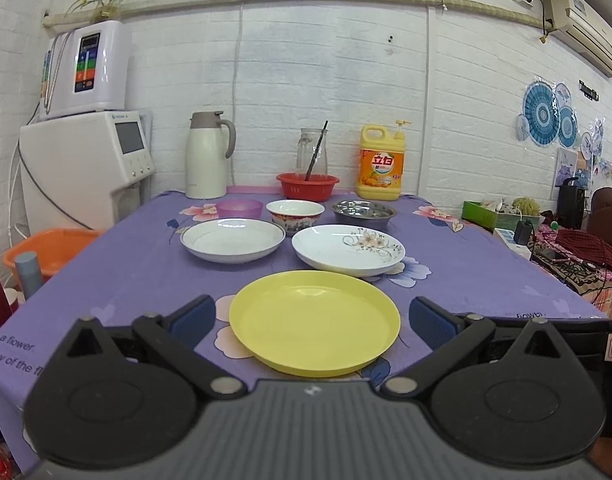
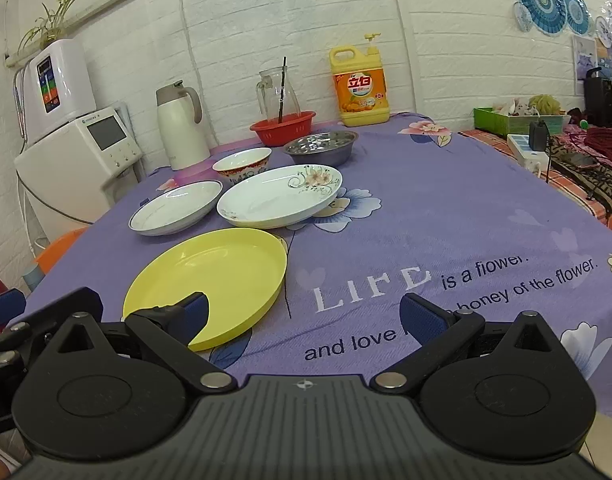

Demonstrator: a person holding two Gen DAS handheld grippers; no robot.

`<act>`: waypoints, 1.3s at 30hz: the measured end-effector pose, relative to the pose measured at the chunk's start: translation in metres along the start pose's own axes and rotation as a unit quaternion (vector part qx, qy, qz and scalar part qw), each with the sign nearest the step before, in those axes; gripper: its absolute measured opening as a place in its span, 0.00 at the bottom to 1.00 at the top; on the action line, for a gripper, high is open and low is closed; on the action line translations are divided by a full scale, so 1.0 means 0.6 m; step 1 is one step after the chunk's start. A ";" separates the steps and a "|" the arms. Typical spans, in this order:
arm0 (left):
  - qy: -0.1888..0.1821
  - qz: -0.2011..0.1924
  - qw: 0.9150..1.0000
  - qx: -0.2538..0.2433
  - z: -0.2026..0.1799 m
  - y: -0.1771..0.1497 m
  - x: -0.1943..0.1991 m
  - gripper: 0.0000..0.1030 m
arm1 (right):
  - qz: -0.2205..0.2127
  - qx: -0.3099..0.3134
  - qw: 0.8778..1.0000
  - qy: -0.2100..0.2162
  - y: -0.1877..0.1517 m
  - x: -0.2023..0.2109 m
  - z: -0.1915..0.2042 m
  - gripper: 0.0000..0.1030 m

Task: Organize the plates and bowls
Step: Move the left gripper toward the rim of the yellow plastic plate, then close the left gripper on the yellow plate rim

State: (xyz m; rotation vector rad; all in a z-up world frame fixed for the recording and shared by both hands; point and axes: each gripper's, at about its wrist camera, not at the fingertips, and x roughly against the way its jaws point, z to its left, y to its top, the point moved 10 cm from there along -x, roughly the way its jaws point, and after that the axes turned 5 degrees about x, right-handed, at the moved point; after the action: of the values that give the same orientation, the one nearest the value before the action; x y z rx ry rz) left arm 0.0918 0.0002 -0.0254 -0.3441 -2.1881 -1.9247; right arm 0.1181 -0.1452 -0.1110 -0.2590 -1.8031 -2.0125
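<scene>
A yellow plate (image 1: 314,322) (image 2: 210,284) lies near the front edge of the purple tablecloth. Behind it sit a plain white plate (image 1: 233,239) (image 2: 176,208) on the left and a flowered white plate (image 1: 348,247) (image 2: 280,195) on the right. Further back are a purple bowl (image 1: 240,208), a patterned ceramic bowl (image 1: 295,213) (image 2: 242,164) and a steel bowl (image 1: 363,213) (image 2: 320,145). My left gripper (image 1: 312,320) is open, its fingers either side of the yellow plate's near half. My right gripper (image 2: 304,314) is open over the cloth, right of the yellow plate.
Along the wall stand a white thermos jug (image 1: 206,156), a red basket (image 1: 307,186) with a glass pitcher (image 1: 312,152) behind it, and a yellow detergent bottle (image 1: 381,162). White appliances (image 1: 86,152) stand left of the table. An orange tub (image 1: 46,250) sits low left. Clutter (image 1: 546,236) fills the right.
</scene>
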 end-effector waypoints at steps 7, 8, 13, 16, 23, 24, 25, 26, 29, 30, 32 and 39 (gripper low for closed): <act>0.000 0.003 1.000 0.000 0.002 -0.002 -0.005 1.00 | 0.000 0.000 1.000 0.000 -0.001 -0.001 0.001 1.00; 0.000 0.003 1.000 0.000 0.003 -0.002 -0.006 1.00 | 0.000 0.000 1.000 0.000 -0.001 -0.002 0.002 1.00; 0.002 0.007 1.000 0.003 0.007 -0.005 -0.012 1.00 | 0.007 -0.001 1.000 0.000 -0.004 -0.010 0.002 1.00; 0.006 0.007 1.000 0.004 0.010 -0.006 -0.016 1.00 | 0.011 0.000 1.000 0.002 -0.005 -0.013 0.002 1.00; 0.020 0.034 0.999 0.020 0.054 -0.013 -0.064 1.00 | 0.035 0.000 0.999 0.003 -0.015 -0.053 0.000 1.00; 0.020 0.044 0.998 0.028 0.065 -0.015 -0.078 1.00 | 0.040 0.000 0.999 0.004 -0.018 -0.063 -0.001 1.00; 0.021 0.054 0.998 0.037 0.075 -0.017 -0.090 1.00 | 0.045 0.000 0.999 0.005 -0.021 -0.073 -0.002 1.00; 0.023 0.067 0.996 0.049 0.089 -0.020 -0.105 1.00 | 0.052 0.004 0.999 0.007 -0.024 -0.084 -0.001 1.00; 0.029 0.085 0.994 0.069 0.121 -0.018 -0.140 1.00 | 0.063 0.014 0.998 0.014 -0.021 -0.110 0.004 1.00; 0.033 0.091 0.993 0.069 0.128 -0.017 -0.151 1.00 | 0.065 0.020 0.998 0.016 -0.018 -0.119 0.007 1.00; 0.035 0.109 0.991 0.067 0.136 -0.018 -0.175 1.00 | 0.077 0.029 0.996 0.017 -0.016 -0.138 0.012 1.00; -0.008 0.171 0.984 0.059 0.146 -0.041 -0.251 0.99 | 0.096 0.096 0.991 0.005 -0.008 -0.188 0.027 1.00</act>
State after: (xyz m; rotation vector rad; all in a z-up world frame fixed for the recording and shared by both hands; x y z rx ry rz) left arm 0.2275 0.0784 -0.1056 -0.6660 -2.0772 -1.6080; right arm 0.2148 -0.1081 -0.1594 -0.3490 -1.8731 -1.6949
